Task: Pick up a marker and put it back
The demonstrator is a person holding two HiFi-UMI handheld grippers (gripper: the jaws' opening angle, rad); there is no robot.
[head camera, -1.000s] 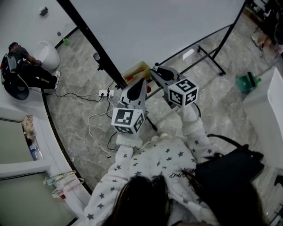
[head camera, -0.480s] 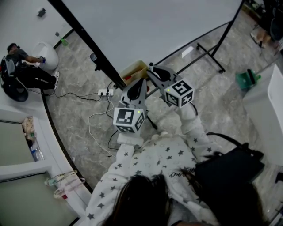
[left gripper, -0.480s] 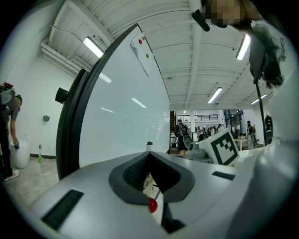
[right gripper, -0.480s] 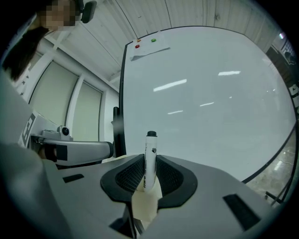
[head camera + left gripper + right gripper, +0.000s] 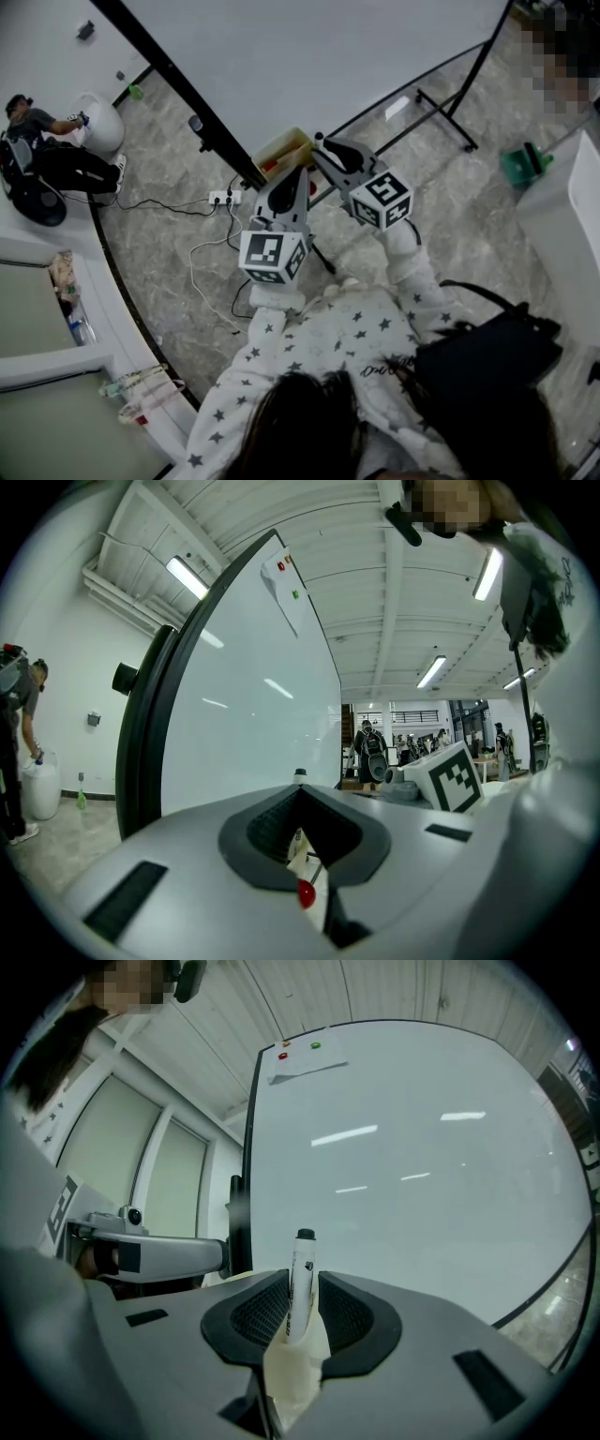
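Marker (image 5: 302,1255): 1 item, clamped in right gripper (image 5: 302,1290), long axis along the jaws, black end toward whiteboard (image 5: 422,1166). Yellow tray (image 5: 281,150) just beside those tips. Left gripper (image 5: 298,803): jaws together, empty.

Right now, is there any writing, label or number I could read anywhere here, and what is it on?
Marker in the right gripper: dark print on its barrel, too small to read.
Cube on the right gripper: black-and-white square pattern, no words.
Star-print top: dark script, too blurred to read.
No text reads clearly.
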